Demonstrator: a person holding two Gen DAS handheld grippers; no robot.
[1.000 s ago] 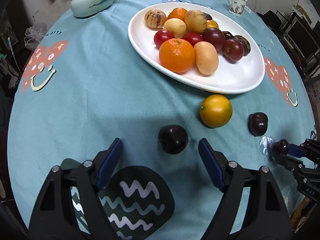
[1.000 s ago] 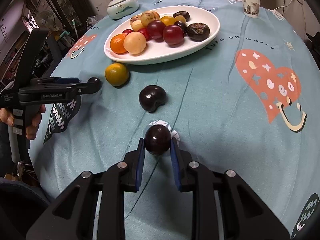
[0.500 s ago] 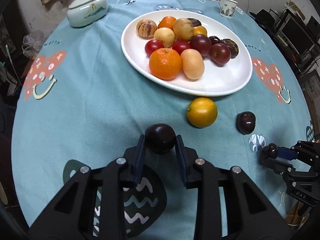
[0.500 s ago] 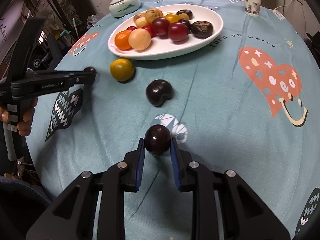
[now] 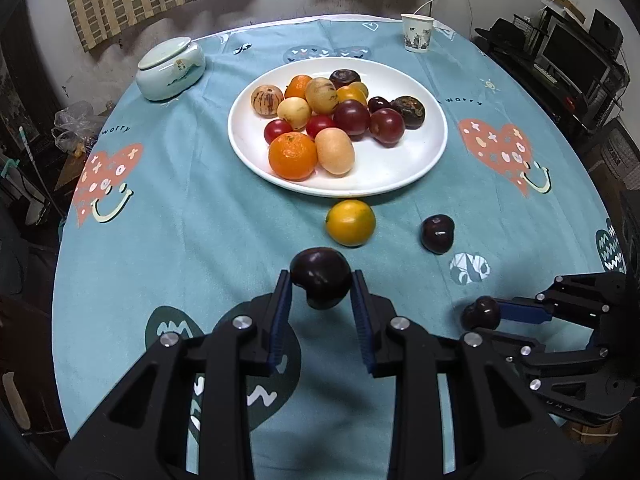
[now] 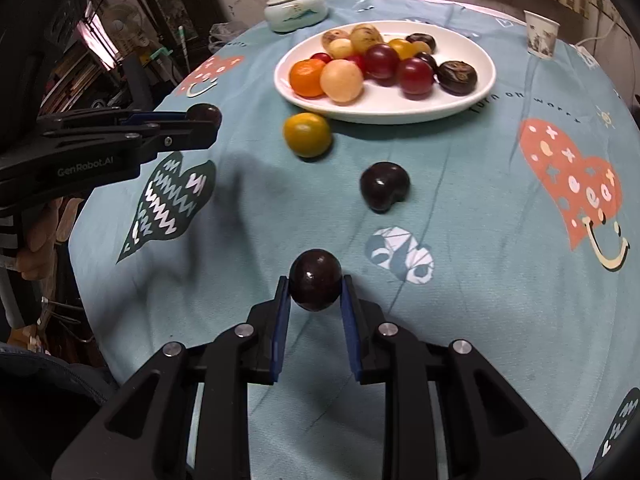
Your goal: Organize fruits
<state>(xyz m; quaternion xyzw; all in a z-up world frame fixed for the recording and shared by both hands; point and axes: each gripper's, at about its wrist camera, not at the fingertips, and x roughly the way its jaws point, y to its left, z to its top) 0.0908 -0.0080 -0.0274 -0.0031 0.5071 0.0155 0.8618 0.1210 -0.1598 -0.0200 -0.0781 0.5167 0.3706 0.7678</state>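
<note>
Two dark plums now pinched and lifted: left tongs (image 5: 321, 285) newly closed on left plum (image 5: 320, 278), right tongs (image 6: 314, 285) gripping right plum (image 6: 315, 279), both above tabletop's near edge. Plate (image 5: 416, 168) next; orange (image 5: 350, 222) and chestnut-like dark fruit (image 5: 437, 233) remain loose beside it.

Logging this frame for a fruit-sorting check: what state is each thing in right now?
Left hand-held gripper: shut on a dark plum, lifted.
Right hand-held gripper: shut on a second dark plum.
Loose dark plum: on the cloth.
Yellow orange: on the cloth, beside the plate.
White plate: holding fruit.
Ceramic jar: lidded.
Paper cup: upright.
</note>
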